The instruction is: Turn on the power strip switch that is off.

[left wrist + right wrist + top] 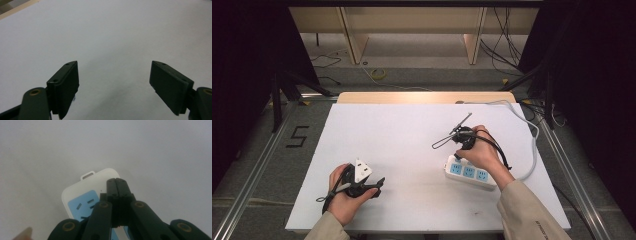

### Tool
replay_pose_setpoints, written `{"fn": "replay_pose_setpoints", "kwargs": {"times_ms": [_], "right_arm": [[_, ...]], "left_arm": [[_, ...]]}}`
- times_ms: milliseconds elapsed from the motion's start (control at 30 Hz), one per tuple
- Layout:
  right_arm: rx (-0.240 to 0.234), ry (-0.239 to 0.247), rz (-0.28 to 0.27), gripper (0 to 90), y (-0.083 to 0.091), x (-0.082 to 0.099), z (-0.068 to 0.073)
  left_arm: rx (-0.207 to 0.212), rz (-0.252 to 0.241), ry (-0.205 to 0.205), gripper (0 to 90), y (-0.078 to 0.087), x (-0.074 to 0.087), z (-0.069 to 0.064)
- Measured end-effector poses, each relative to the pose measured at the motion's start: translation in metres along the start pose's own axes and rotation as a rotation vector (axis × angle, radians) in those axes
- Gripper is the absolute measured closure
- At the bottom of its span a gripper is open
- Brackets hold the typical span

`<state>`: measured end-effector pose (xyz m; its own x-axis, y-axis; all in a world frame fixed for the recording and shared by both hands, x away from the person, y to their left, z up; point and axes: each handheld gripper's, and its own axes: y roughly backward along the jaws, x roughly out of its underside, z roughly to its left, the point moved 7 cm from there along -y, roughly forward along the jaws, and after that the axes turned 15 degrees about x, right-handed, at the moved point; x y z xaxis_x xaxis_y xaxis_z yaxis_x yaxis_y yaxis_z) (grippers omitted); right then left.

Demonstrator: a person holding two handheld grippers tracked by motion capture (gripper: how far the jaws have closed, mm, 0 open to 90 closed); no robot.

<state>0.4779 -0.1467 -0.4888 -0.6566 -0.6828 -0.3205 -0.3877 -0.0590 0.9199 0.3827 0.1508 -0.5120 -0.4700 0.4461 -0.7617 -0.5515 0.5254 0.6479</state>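
power strip (pixel 469 173): white, blue sockets | table (pixel 412 130): white | left gripper (pixel 115 82) fingers (pixel 66 85): black

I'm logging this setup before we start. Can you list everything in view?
Table: one, white top, centre.
Power strip: one, white with blue sockets, table's right side, under the right hand.
Power strip cable: one, white, curving along the table's right edge.
Floor marking "5": one, black, left of the table.
Left gripper: one, black, fingers spread apart above bare table.
Right gripper: one, black, fingers closed together above the power strip.
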Motion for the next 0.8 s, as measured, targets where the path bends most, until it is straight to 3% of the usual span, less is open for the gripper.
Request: {"fn": "replay_pose_setpoints", "kwargs": {"times_ms": [800], "right_arm": [[0.012,0.015,0.018,90.0,-0.0046,0.0008,0.0025]], "left_arm": [[0.001,0.002,-0.004,23.4,-0.0004,-0.0002,0.0006]]}}
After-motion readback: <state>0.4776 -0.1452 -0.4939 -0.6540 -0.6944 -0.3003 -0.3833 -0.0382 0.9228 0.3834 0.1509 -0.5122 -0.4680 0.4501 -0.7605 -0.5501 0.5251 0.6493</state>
